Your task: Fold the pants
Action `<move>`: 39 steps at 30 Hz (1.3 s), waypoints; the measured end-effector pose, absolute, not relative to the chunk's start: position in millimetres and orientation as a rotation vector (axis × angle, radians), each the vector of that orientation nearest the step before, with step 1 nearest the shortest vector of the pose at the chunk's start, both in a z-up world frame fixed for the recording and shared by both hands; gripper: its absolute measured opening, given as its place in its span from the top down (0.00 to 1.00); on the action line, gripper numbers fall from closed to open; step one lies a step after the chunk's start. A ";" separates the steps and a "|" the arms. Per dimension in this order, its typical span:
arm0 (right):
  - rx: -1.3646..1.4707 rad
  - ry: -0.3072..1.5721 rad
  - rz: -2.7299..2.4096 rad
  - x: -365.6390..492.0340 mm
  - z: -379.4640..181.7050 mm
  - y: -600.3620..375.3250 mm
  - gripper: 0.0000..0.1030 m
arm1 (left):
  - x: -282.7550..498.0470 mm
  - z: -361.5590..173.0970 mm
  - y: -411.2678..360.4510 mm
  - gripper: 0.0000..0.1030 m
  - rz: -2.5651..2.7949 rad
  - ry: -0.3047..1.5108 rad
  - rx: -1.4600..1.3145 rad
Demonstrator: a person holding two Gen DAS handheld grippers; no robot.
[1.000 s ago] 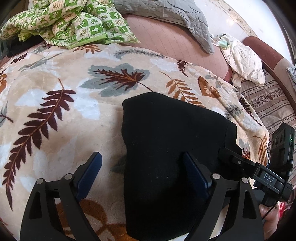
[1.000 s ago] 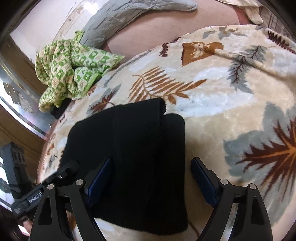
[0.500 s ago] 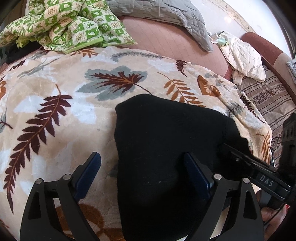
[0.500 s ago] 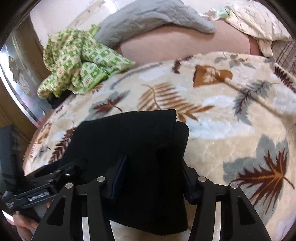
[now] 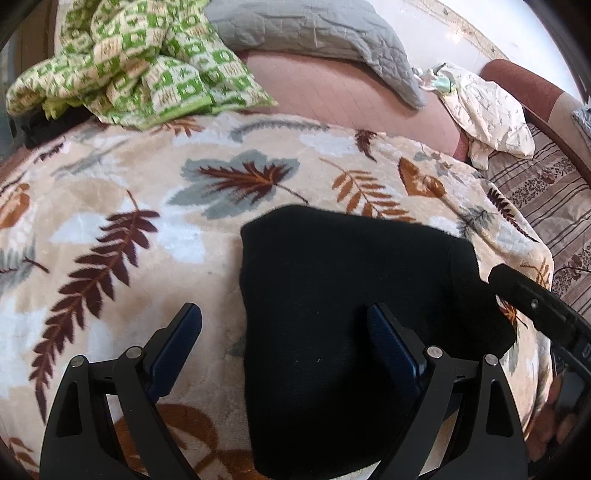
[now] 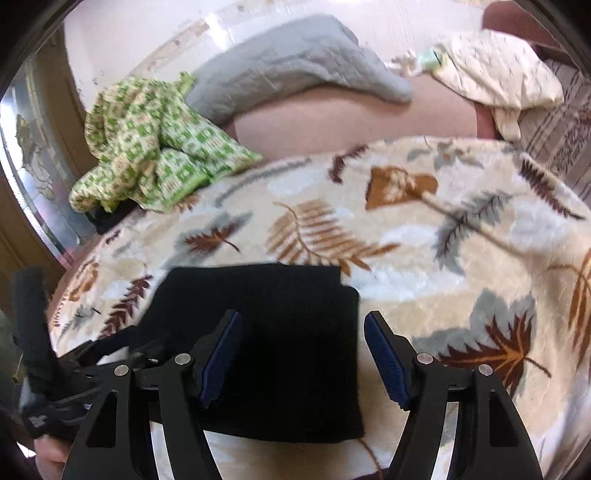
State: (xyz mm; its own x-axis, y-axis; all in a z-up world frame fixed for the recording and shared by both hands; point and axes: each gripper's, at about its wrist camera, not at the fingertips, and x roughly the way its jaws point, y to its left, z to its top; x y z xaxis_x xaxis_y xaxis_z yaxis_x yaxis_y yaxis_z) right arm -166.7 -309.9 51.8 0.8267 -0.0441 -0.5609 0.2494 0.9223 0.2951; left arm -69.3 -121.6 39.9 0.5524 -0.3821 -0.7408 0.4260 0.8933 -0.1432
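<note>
Where pants (image 6: 273,332) end, bare blanket (image 6: 424,258).

Black pants (image 5: 332,295), plain, on a cream blanket (image 5: 110,236) printed with leaves in brown, rust, orange and grey-blue. Green-and-cream checked quilt (image 5: 140,62) bunched at the far left; grey quilted cover (image 5: 325,33) beside it. Pinkish-brown sheet (image 5: 332,92) beyond the blanket. Pale cream cloth (image 5: 487,110) with a tiny speckled print. Beige-and-brown striped fabric (image 5: 554,199) at the right. Black grippers with dark blue pads (image 6: 221,358)
</note>
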 end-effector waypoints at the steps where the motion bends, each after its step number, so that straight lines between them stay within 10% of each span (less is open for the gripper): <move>1: 0.353 0.577 -0.164 -167.2 54.3 -305.6 0.31 | -70.8 42.9 -120.2 0.11 -0.472 0.849 0.054; 20: 0.302 0.476 -0.215 -207.1 74.6 -270.7 0.01 | -110.4 88.4 -92.1 0.11 -0.421 0.659 0.104; 39: 0.278 0.470 -0.212 -237.1 86.4 -259.3 0.01 | -135.1 99.8 -79.4 0.11 -0.424 0.589 0.111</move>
